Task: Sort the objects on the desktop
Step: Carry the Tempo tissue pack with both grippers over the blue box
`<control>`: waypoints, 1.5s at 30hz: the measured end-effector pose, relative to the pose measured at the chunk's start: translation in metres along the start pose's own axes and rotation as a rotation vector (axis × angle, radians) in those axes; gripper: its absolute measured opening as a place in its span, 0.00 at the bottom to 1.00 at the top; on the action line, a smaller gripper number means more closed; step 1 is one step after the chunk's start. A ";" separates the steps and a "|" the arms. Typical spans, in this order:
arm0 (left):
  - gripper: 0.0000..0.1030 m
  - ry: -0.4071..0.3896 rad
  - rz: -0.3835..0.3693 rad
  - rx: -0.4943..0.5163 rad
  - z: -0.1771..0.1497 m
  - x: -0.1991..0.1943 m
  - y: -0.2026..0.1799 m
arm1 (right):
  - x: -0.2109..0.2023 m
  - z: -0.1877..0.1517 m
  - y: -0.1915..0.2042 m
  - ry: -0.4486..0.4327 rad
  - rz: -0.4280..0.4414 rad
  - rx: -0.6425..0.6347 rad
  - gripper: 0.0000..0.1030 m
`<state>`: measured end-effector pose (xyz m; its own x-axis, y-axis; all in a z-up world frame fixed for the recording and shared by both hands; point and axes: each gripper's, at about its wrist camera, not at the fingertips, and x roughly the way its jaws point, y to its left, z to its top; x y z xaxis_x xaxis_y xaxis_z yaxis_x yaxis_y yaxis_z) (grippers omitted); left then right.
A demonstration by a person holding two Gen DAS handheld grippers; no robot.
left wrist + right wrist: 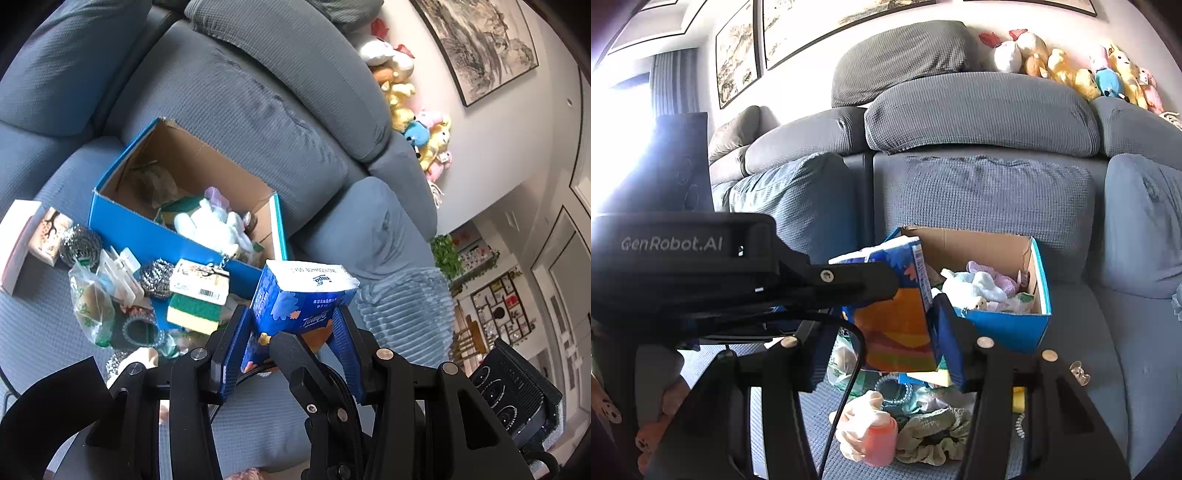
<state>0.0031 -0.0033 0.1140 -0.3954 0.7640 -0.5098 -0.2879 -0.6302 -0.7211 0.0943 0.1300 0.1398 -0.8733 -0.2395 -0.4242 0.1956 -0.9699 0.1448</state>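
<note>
A blue and orange Tempo tissue pack (pixel 295 299) hangs above the sofa seat. My left gripper (pixel 291 317) is shut on it, blue pads against both sides. In the right wrist view the same pack (pixel 897 325) sits between my right gripper's (pixel 886 332) fingers, pressed at the right pad; the left gripper's black body (pixel 683 258) crosses in front and hides the other fingertip. Behind the pack stands an open blue cardboard box (pixel 147 236) (pixel 1008 328) holding white and pink soft things.
Loose items lie on the grey seat in front of the box: steel scourers (pixel 79 245), a yellow-green sponge (pixel 194 312), a plastic bag (pixel 90 306), a pink cup (pixel 879 439), a green scrunchie (pixel 934 432). Sofa cushions (pixel 982 206) rise behind.
</note>
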 end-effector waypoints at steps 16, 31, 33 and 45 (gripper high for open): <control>0.45 -0.019 0.013 0.051 0.022 0.005 -0.017 | 0.005 0.017 -0.011 -0.048 0.016 0.011 0.50; 0.45 -0.029 0.009 0.065 0.057 0.030 -0.012 | 0.040 0.036 -0.029 -0.068 0.022 0.006 0.50; 0.45 -0.031 0.009 0.065 0.062 0.034 -0.009 | 0.047 0.038 -0.032 -0.070 0.023 0.007 0.50; 0.45 -0.023 0.013 0.085 0.091 0.073 0.005 | 0.090 0.043 -0.059 -0.081 0.022 0.025 0.51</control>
<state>-0.1065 0.0366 0.1153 -0.4192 0.7531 -0.5070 -0.3552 -0.6500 -0.6718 -0.0147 0.1677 0.1313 -0.9026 -0.2552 -0.3468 0.2048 -0.9629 0.1757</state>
